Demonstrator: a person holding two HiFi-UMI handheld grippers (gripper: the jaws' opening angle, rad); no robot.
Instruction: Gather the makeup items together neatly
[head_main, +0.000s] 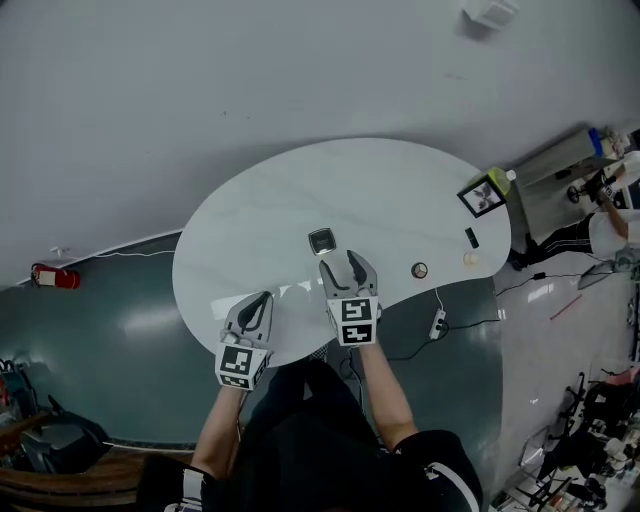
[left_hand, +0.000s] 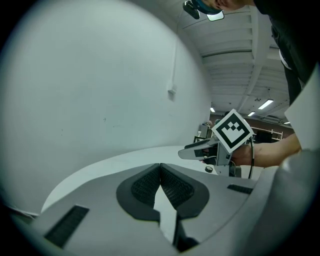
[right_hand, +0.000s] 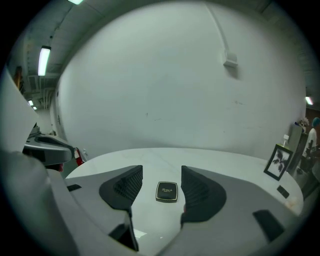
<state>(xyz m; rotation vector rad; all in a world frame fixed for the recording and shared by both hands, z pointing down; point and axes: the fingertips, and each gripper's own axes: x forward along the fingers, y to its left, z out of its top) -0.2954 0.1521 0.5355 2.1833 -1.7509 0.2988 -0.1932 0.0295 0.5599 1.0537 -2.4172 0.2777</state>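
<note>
A black square compact (head_main: 322, 241) lies near the middle of the white oval table (head_main: 260, 200). Farther right on the table are a small round dark pot (head_main: 420, 270), a pale round item (head_main: 470, 260) and a short black stick (head_main: 471, 237). My right gripper (head_main: 340, 262) hovers just short of the compact, open and holding nothing. In the right gripper view the compact (right_hand: 166, 191) shows on the table between and beyond the jaws of this gripper (right_hand: 161, 170). My left gripper (head_main: 264, 299) hangs over the table's near edge. Its jaws (left_hand: 160, 166) are shut with nothing in them.
A framed picture (head_main: 483, 196) stands at the table's right end, also visible in the right gripper view (right_hand: 276, 162). A power strip (head_main: 437, 323) with cables lies on the floor by the near right edge. A red fire extinguisher (head_main: 55, 277) sits at the far left.
</note>
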